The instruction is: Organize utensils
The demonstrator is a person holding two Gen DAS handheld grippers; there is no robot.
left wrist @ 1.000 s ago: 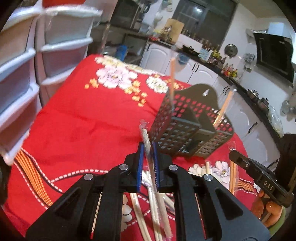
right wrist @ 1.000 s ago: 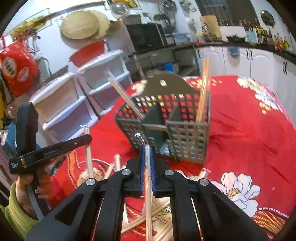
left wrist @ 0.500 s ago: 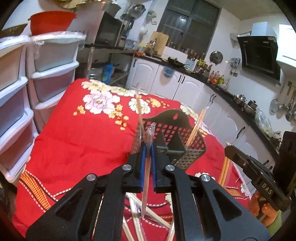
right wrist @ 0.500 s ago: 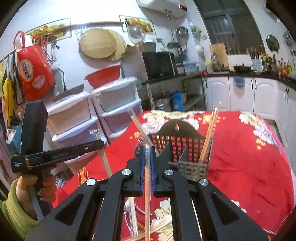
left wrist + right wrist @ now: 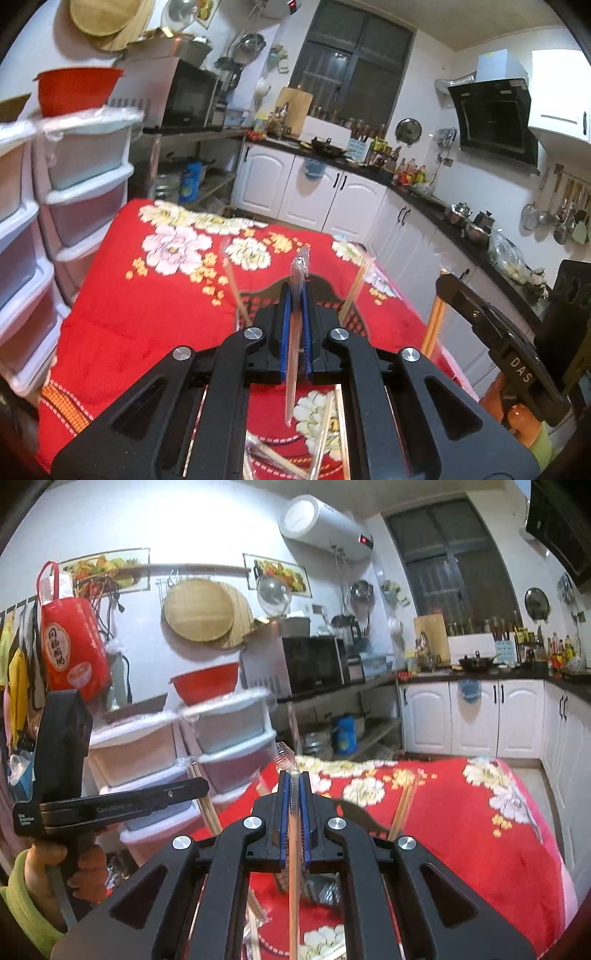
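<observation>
Both grippers clamp wrapped chopsticks above the red floral table.

Left gripper (image 5: pixel 294 295) is closed on a wrapped pair (image 5: pixel 293 354), held upright; right gripper (image 5: pixel 294 786) is closed on another wrapped pair (image 5: pixel 294 867), its crinkled plastic tip rising past the blue pads (image 5: pixel 283 812). Largest container: the stacked plastic drawers (image 5: pixel 229 746) beside the table (image 5: pixel 155 302), topped by a red basin (image 5: pixel 205 683); their contents cannot be made out. Next, the dark perforated caddy (image 5: pixel 325 291), mostly hidden behind the left gripper, with two wrapped pairs (image 5: pixel 352 291) standing tilted in it; which compartments, I cannot tell. More wrapped pairs (image 5: pixel 325 435) lie loose on the cloth below. Writing: "DAS" on the right gripper's arm in the left view (image 5: pixel 519 369); Chinese characters on the red bag (image 5: pixel 70 646), not legible to me.
</observation>
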